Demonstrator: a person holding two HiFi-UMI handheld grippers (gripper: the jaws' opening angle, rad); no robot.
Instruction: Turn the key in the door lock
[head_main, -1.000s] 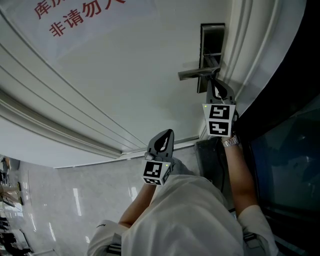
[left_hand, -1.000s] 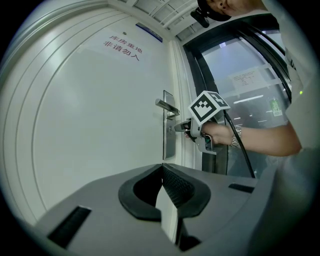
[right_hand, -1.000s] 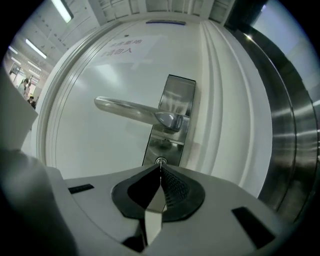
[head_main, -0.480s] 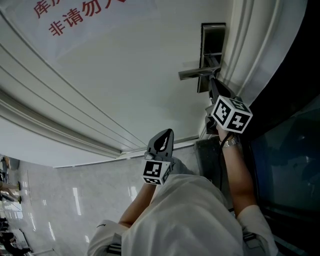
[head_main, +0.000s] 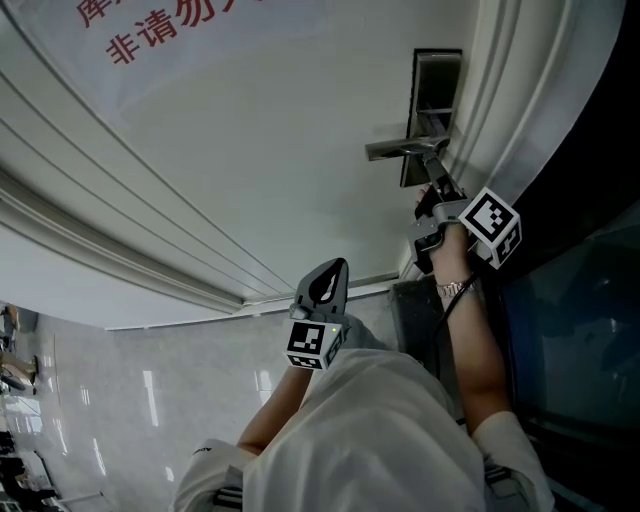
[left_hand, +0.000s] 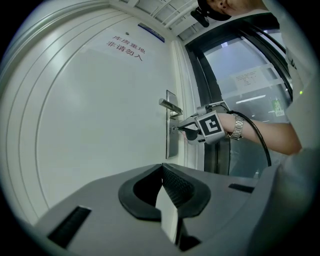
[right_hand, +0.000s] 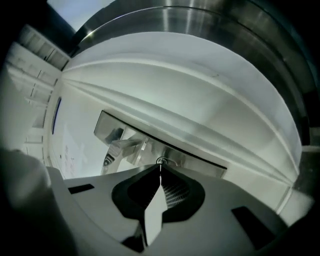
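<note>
The key (right_hand: 160, 164) is pinched in the right gripper's (right_hand: 160, 170) pressed-together jaws at the lock plate (right_hand: 196, 160), five o'clock of the door handle (head_main: 405, 148). The left gripper (left_hand: 162, 169) is held closed and empty at the right gripper's seven o'clock.

Door sign (head_main: 170, 30), red "非请勿入" (top row cropped)

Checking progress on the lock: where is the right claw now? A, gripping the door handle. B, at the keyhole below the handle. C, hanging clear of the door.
B: the right claw is shut on the key at the keyhole in the lock plate, just below the door handle.
</note>
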